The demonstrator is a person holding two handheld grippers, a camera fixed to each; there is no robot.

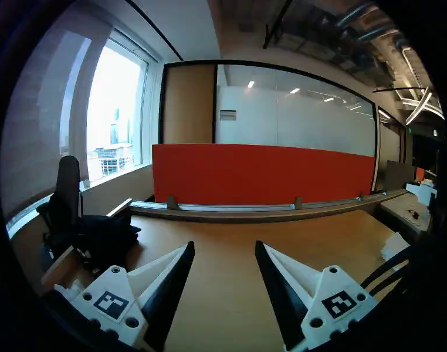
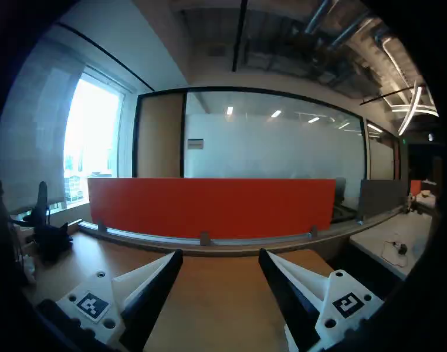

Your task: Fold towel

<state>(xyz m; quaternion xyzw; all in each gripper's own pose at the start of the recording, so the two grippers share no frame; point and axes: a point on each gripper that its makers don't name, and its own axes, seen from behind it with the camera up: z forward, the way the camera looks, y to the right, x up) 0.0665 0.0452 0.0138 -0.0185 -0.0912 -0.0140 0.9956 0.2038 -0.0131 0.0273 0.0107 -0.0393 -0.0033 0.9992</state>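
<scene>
Jaws of the left gripper (image 1: 223,245) are held apart above the light wooden desktop (image 1: 223,305) (orange partition panel (image 1: 258,173) behind), those of the right gripper (image 2: 220,252) likewise; where the towel lies cannot be told.

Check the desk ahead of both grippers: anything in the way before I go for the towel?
Nothing visible. Left gripper and right gripper, both open, face only wooden desk up to the red divider. A black chair stands off to the left. I cannot place the towel itself.
</scene>
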